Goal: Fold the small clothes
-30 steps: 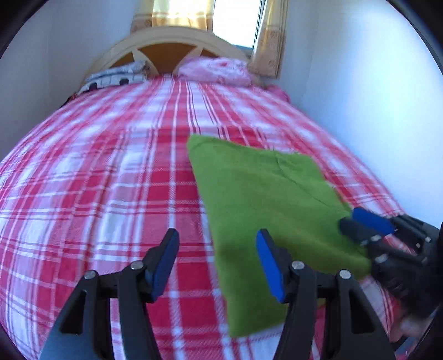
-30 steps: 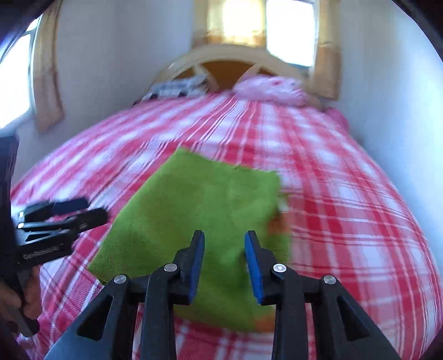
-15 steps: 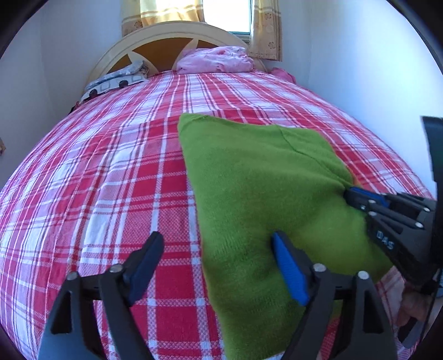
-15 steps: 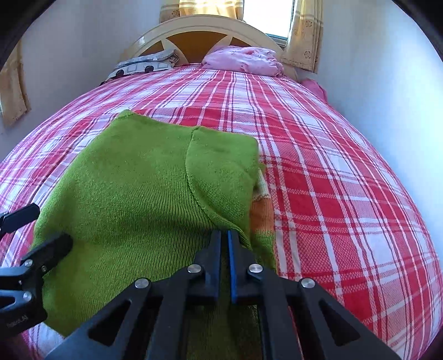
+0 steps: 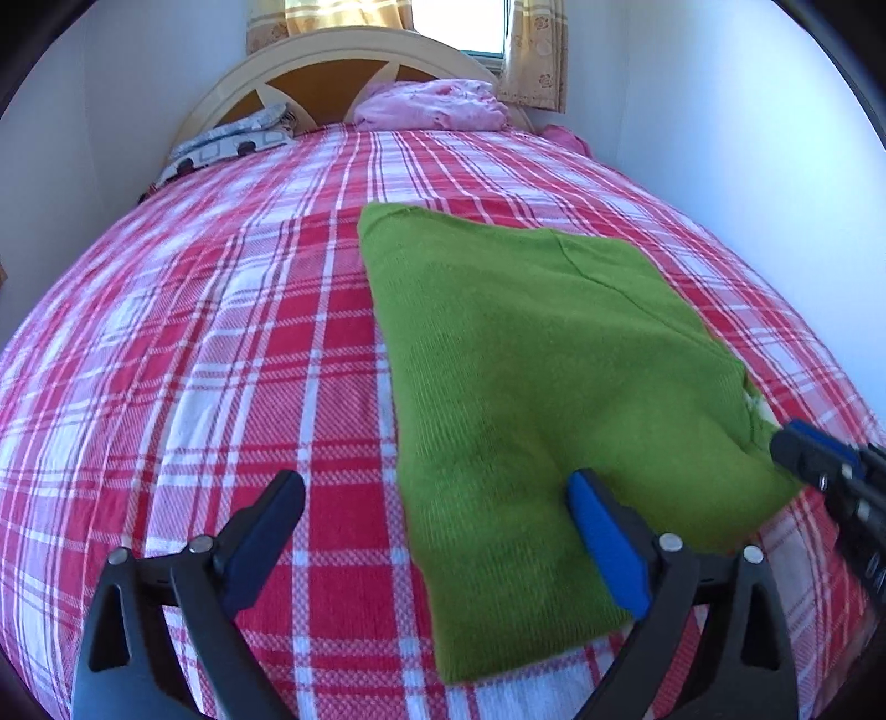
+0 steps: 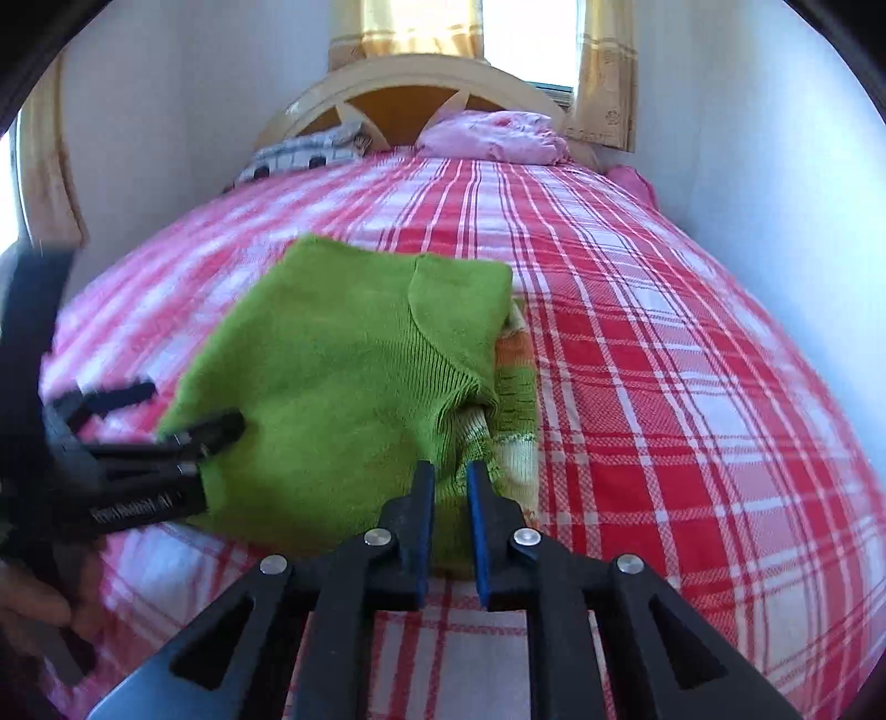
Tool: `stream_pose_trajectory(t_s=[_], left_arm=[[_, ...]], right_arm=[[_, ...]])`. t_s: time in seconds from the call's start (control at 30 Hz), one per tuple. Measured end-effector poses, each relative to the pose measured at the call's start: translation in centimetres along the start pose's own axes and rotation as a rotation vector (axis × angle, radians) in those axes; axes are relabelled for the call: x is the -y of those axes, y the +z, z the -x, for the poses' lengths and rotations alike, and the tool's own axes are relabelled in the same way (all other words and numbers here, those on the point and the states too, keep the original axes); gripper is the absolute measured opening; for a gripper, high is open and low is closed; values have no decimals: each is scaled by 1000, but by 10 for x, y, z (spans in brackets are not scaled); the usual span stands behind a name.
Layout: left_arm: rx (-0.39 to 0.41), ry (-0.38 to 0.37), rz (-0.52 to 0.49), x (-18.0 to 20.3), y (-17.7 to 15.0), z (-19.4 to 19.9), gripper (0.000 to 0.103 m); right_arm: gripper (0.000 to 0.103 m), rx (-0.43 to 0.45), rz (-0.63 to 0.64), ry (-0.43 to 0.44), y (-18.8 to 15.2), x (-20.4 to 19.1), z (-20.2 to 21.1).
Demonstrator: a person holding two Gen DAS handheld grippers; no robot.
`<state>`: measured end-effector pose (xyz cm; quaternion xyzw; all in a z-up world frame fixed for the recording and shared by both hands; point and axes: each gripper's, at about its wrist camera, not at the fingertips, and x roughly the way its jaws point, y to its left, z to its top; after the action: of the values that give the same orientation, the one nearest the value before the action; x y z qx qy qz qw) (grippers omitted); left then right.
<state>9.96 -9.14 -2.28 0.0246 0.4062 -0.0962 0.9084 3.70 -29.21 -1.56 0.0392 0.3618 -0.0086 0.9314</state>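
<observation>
sweater (image 5: 531,399) on bed (image 5: 221,343) | left tool (image 5: 437,493) just spread, straddling edge | right tool (image 6: 449,471) pinching hem

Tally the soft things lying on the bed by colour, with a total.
Green: 1, the sweater
Pink: 1, the bundle by the headboard
White with dark print: 1, the pillow
Total: 3

Red-and-white plaid bedspread (image 5: 221,360) fills my view, covers whole bed. Cream arched headboard (image 5: 343,50) with orange panels at far end of bedspread. Pink crumpled bedding (image 5: 432,105) against headboard, right of centre. Grey-white patterned pillow (image 5: 227,141) against headboard, left. Window (image 6: 526,39) above headboard, bright; yellow curtains (image 5: 534,61) either side. White walls (image 5: 720,111) flank bedspread left and right.
</observation>
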Motion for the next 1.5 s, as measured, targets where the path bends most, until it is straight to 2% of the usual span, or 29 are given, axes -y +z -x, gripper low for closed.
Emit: stream_pose_trajectory(t_s=[0.1, 0.23, 0.27, 0.37, 0.57, 0.8, 1.0, 1.1, 1.23, 1.3, 1.37, 1.43, 1.5], left_arm=[[-18, -66, 20, -11, -5, 1, 98], [-56, -167, 104, -30, -9, -2, 98], [-57, -189, 134, -34, -9, -2, 98], [-41, -216, 168, -37, -6, 2, 98], [-4, -231, 143, -30, 16, 6, 97], [13, -173, 124, -20, 50, -10, 94], [-9, -142, 95, -13, 61, -32, 94], [4, -141, 89, -20, 64, -32, 94], [19, -141, 175, -48, 71, -35, 94], [6, -142, 212, -62, 81, -42, 94], [5, -139, 212, -66, 92, -47, 94], [17, -104, 179, -65, 104, -54, 94], [4, -48, 130, -58, 115, -67, 92]], right_arm=[[15, 9, -86, 28, 5, 15, 0], [45, 6, -141, 37, 2, 27, -6], [50, 5, -145, 46, 0, 29, -6], [50, -1, -149, 62, -4, 32, -9], [51, -16, -138, 74, -4, 36, -15], [51, 33, -128, 62, 4, 38, -10], [51, 43, -101, 46, 12, 38, -12], [51, 57, -87, 37, 26, 41, -13], [50, 92, -50, 51, 65, 43, -20], [50, 73, -39, 45, 82, 42, -33], [42, 42, -59, 55, 103, 45, -55], [42, -63, -73, 118, 120, 46, -87], [42, -131, -61, 75, 128, 43, -115]])
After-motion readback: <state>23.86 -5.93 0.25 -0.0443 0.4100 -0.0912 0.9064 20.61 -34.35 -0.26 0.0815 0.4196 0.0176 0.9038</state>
